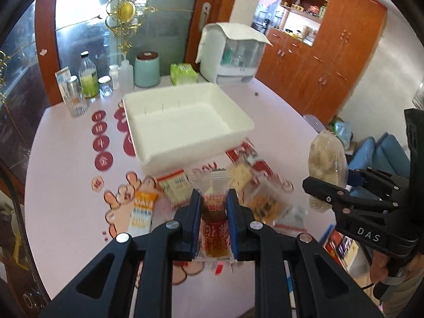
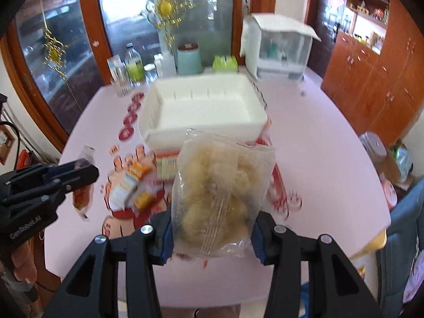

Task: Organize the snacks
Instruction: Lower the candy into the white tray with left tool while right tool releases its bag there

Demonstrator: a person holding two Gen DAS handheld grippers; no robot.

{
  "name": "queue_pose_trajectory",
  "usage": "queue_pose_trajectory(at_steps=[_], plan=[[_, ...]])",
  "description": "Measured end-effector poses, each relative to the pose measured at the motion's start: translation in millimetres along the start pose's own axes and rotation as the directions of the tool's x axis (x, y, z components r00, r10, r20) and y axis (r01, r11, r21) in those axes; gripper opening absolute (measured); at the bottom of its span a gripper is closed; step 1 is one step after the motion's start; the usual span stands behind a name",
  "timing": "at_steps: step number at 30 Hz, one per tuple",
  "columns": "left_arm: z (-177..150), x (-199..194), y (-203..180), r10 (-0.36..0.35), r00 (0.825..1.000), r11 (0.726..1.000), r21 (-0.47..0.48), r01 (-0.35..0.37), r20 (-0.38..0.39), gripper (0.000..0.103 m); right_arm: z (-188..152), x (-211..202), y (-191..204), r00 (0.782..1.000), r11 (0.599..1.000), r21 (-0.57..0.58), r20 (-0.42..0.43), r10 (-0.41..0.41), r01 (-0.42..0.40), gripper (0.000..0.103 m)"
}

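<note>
My left gripper (image 1: pixel 214 198) is shut on a clear packet with a red-brown snack (image 1: pixel 214 228), held above the table. My right gripper (image 2: pixel 210 228) is shut on a clear bag of pale puffed snacks (image 2: pixel 220 196), lifted off the table; that bag also shows in the left wrist view (image 1: pixel 327 164). An empty white bin (image 1: pixel 185 122) stands just beyond, also in the right wrist view (image 2: pixel 204 111). Several snack packets lie before it: an orange-white one (image 1: pixel 141 209), a red-edged one (image 1: pixel 176 185) and a clear bag of brown pieces (image 1: pixel 265 204).
Pink table (image 1: pixel 66 185) with red stickers. At its far edge stand bottles and jars (image 1: pixel 87 79), a mint canister (image 1: pixel 147 69), a green pack (image 1: pixel 182 73) and a white dispenser box (image 1: pixel 233 50). Wooden cabinets (image 1: pixel 331 53) at right, a blue chair (image 1: pixel 381 153) beside the table.
</note>
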State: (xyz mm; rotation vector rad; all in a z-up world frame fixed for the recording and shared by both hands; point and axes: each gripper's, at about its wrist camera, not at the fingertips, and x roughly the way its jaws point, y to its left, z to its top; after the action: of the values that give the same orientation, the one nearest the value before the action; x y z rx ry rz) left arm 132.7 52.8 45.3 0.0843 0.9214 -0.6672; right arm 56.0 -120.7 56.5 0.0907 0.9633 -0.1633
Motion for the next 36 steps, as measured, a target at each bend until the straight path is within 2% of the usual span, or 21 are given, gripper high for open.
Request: queue_pose_trajectory(at_steps=[6,11,17,26,36], plan=[[50.9,20.7,-6.7,0.104,0.994,0.994,-0.041,-0.103,0.019,0.017,54.0,15.9,-25.3,0.997,0.998,-0.023,0.043,0.056,-0.055,0.047],[95.9,59.7,-0.2,0.197,0.980,0.975,-0.104,-0.194,0.019,0.017,104.1,54.0,-55.4,0.994,0.995,-0.027,0.049,0.102,-0.101,0.047],[130.7,109.6,19.7,0.254,0.967,0.948,-0.197,-0.250,-0.007,0.017,150.5,107.4,-79.1,0.991,0.992,-0.006,0.029,0.129,-0.129,0.047],[162.8,165.2,34.6,0.299,0.954,0.923,-0.247,-0.295,-0.022,0.017,187.7,176.1,-80.8,0.990,0.990,-0.012,-0.016,0.141,-0.141,0.047],[168.5,208.7,35.3,0.315,0.946,0.912,-0.252,-0.323,-0.074,0.017,193.0,220.9,-73.4,0.986,0.988,-0.033,-0.082,0.146,-0.149,0.047]])
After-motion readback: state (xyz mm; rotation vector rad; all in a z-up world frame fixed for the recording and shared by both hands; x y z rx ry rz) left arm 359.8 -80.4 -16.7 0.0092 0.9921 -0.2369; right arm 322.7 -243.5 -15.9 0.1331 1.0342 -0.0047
